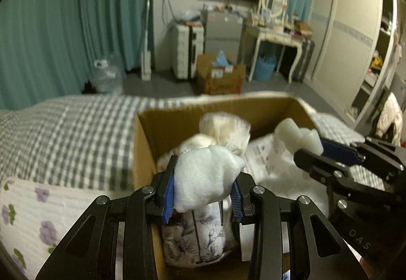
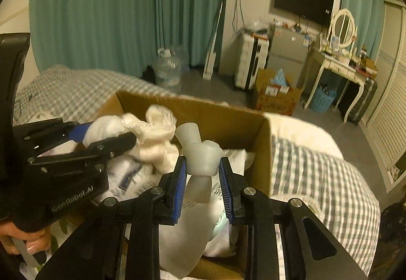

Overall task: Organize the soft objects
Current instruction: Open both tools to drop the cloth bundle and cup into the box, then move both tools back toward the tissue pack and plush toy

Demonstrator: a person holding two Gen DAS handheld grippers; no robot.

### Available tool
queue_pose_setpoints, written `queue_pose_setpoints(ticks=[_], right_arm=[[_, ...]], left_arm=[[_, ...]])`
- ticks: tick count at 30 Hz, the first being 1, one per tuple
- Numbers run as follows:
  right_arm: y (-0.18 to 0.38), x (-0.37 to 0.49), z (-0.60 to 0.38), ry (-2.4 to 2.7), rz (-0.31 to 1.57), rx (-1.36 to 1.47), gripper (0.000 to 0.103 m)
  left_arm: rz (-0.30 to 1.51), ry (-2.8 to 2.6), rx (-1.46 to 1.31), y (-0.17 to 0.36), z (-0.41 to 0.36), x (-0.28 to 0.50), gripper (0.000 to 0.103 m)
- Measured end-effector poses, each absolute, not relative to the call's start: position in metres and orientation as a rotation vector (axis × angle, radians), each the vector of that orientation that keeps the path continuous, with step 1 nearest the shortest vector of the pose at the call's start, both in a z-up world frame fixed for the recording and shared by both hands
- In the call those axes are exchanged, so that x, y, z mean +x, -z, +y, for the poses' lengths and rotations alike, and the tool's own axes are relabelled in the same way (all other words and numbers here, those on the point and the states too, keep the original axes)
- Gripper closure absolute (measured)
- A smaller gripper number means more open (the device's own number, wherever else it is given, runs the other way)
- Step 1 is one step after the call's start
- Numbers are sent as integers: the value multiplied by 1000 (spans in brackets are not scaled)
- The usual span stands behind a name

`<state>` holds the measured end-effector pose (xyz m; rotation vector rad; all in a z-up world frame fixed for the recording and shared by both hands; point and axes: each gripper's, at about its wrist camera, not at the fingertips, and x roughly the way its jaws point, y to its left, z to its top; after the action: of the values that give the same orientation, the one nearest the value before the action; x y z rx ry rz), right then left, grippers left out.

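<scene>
An open cardboard box (image 1: 144,148) stands on the bed and holds white bags and floral cloth. My left gripper (image 1: 203,193) is shut on a white plush toy (image 1: 205,176) with a cream fluffy part (image 1: 223,127), held over the box. It also shows in the right wrist view (image 2: 111,137), with the plush toy (image 2: 147,137) there too. My right gripper (image 2: 203,176) is shut on a pale knotted soft bone-shaped toy (image 2: 200,153) above the box (image 2: 258,150). The right gripper (image 1: 312,150) and its bone-shaped toy (image 1: 297,135) show at the right of the left wrist view.
The bed has a grey checked cover (image 1: 66,132) and a floral quilt (image 1: 38,216). Beyond it are teal curtains (image 1: 76,26), a water jug (image 1: 106,77), a second cardboard box (image 1: 220,77), a dressing table (image 1: 276,38) and a wardrobe (image 1: 355,38).
</scene>
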<state>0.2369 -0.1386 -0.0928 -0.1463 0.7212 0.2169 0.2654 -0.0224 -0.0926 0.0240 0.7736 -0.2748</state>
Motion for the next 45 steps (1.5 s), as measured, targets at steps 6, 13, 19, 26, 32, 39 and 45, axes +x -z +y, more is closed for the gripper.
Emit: queue_pose_setpoints(ticks=[6, 13, 19, 26, 32, 39, 45], right_arm=[[118, 249, -136, -219, 822, -168, 77], [138, 249, -137, -211, 875, -179, 77], [132, 245, -131, -203, 854, -205, 64], [102, 225, -131, -180, 769, -226, 43], [58, 199, -148, -137, 646, -194, 30], [3, 156, -166, -87, 490, -154, 6], [-26, 113, -167, -79, 410, -156, 0]], left_arm=[[832, 254, 74, 102, -32, 268, 67], [843, 245, 99, 106, -37, 270, 64], [833, 252, 69, 103, -34, 273, 53], [776, 248, 37, 78, -18, 264, 43], [659, 225, 27, 40, 0, 242, 34], [552, 239, -7, -6, 12, 203, 25], [436, 217, -42, -42, 21, 163, 6]])
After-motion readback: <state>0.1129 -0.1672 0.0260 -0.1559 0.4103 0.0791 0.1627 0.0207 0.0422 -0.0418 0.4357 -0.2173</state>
